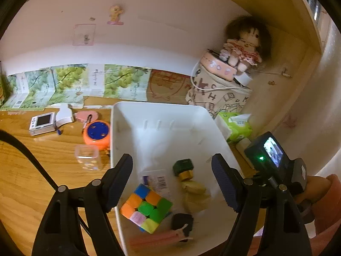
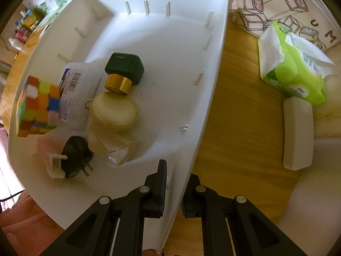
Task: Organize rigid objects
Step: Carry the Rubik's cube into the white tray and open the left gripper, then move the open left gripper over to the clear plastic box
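Right wrist view: my right hand-held gripper (image 2: 172,192) is clamped on the near wall of the white bin (image 2: 191,98), one finger inside, one outside. The bin sits on the wooden bench (image 2: 245,117). Inside lie a black plug (image 2: 73,156), a cream round case (image 2: 114,112), a cube (image 2: 36,106), a barcoded pack (image 2: 74,91), and a green-capped bottle (image 2: 124,70). Right of the bin are a white case (image 2: 298,136) and a green tissue pack (image 2: 298,70).

Left wrist view: my left hand-held gripper (image 1: 172,183) hangs wide open above the bin (image 1: 162,115), holding nothing. Left of the bin sit a clear box (image 1: 87,156), an orange toy (image 1: 97,132) and a small screen device (image 1: 42,123). Farther back, a doll (image 1: 245,44) sits on a printed bag (image 1: 217,91).
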`<state>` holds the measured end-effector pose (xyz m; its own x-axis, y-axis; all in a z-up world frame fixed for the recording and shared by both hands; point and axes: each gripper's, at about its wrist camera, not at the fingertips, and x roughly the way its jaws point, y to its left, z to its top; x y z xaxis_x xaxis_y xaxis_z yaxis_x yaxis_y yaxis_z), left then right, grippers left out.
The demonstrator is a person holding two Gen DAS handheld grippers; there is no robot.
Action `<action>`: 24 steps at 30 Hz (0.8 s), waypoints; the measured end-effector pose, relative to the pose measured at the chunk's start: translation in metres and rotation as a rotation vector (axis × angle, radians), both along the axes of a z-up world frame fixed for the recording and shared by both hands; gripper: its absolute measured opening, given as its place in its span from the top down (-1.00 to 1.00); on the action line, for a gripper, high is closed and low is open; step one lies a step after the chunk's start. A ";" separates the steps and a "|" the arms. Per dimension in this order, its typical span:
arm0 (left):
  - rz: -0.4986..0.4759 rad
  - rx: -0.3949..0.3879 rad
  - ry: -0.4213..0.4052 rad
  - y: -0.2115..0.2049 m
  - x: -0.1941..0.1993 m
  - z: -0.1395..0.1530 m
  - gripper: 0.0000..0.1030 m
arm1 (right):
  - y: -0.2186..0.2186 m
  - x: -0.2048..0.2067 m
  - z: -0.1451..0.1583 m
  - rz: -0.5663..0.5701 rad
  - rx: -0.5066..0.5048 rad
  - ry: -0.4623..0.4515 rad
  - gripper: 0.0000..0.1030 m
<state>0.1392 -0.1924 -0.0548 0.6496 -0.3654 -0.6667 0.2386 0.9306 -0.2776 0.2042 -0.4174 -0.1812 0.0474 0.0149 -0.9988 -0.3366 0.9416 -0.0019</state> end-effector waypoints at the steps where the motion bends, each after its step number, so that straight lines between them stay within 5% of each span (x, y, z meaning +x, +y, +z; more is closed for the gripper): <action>1: 0.003 0.001 0.003 0.004 0.000 0.000 -0.54 | 0.000 0.001 0.000 -0.009 -0.002 0.000 0.79; 24: -0.009 0.065 0.047 0.112 0.022 0.006 -0.54 | -0.033 0.016 -0.003 -0.367 -0.018 0.015 0.78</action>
